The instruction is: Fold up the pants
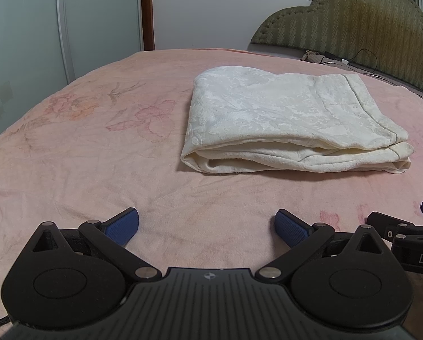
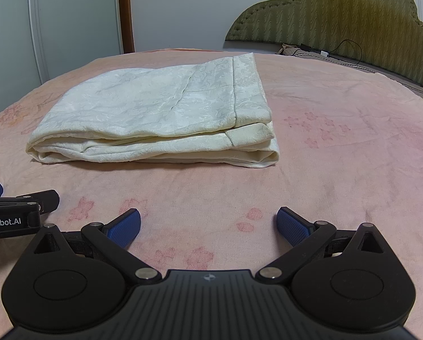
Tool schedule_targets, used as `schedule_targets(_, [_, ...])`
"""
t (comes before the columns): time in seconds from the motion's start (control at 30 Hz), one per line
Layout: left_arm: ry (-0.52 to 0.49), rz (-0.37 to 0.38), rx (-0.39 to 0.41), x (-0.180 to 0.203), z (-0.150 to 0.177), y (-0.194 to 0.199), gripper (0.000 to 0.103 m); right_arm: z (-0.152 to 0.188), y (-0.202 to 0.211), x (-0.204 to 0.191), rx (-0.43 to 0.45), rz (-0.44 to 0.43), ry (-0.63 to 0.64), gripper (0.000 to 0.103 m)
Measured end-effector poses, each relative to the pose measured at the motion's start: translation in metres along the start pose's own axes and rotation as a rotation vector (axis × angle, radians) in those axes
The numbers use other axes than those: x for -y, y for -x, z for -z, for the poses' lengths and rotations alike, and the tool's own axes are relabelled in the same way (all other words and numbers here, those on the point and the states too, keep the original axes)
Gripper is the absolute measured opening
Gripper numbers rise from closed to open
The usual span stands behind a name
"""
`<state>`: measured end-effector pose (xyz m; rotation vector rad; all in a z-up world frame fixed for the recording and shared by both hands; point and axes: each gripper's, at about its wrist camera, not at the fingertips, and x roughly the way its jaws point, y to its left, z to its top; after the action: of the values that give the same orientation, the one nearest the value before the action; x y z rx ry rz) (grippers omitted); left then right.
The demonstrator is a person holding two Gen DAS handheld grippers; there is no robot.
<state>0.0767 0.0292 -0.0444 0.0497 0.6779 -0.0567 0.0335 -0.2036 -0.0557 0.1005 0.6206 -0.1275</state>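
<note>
Cream-white pants (image 1: pixel 290 119) lie folded into a thick rectangular stack on the pink bedspread (image 1: pixel 84 155). They also show in the right wrist view (image 2: pixel 160 113), with the hem band on the right. My left gripper (image 1: pixel 207 223) is open and empty, low over the bedspread and well short of the stack. My right gripper (image 2: pixel 208 223) is open and empty too, at the same distance in front of the stack. Each gripper shows at the edge of the other's view: the right one (image 1: pixel 404 232), the left one (image 2: pixel 19 206).
A green padded headboard (image 1: pixel 353 19) stands at the back right, with a dark cable (image 1: pixel 361 56) and small items at its base. A white wardrobe (image 1: pixel 41 28) and a brown post (image 1: pixel 147 11) stand at the back left. The bedspread carries a faded flower print.
</note>
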Motion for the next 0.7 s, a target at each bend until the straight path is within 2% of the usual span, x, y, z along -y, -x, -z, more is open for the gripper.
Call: schedule_targets(0.7, [0.002, 0.005, 0.000, -0.0005, 0.0008, 0.0010, 0.103, 0.0001, -0.0001, -0.0003, 0.000, 0.001, 0.000, 0.103])
